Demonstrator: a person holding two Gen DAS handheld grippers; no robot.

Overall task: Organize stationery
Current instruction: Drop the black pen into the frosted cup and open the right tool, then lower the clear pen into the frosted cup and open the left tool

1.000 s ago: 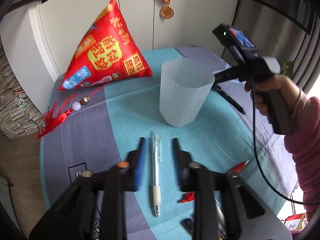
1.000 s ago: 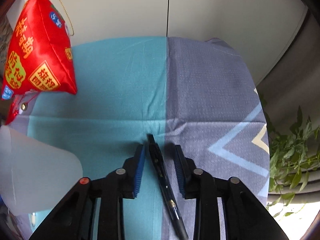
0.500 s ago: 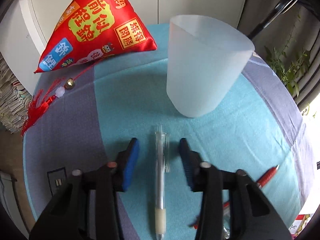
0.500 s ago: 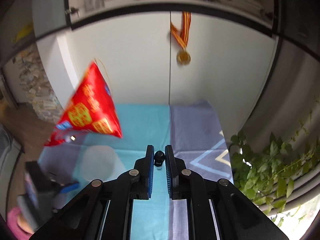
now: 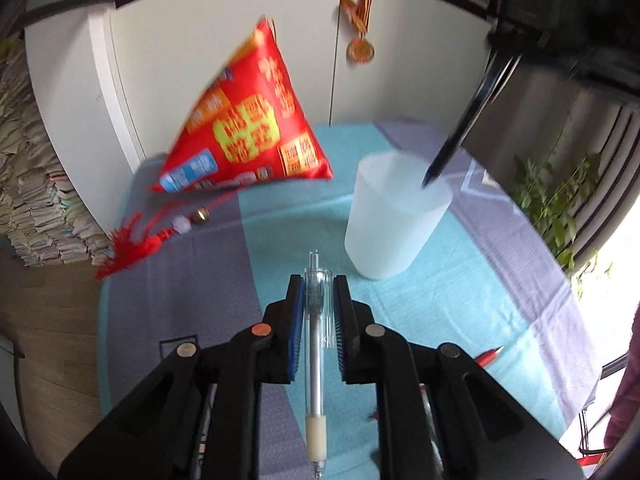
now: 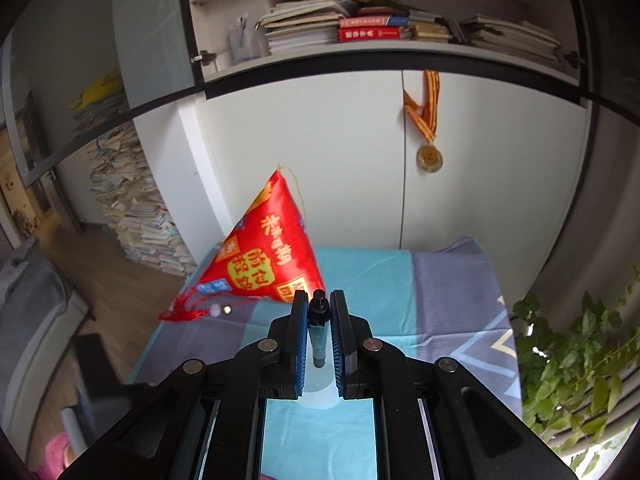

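Pens both clamped: black pen (image 5: 466, 116) in right gripper (image 6: 319, 334) jaws, tip above cup (image 5: 394, 216), upper right; clear pen (image 5: 317, 320) lower centre, left gripper (image 5: 317, 312) jaws closing. Risk: slanted tip clips rim, cup tips.

The left gripper (image 5: 317, 284) is closing its blue-padded jaws on a clear plastic pen (image 5: 316, 344). Beyond, a black pen (image 5: 460, 128) angles tip-down over the frosted translucent cup (image 5: 394, 220).
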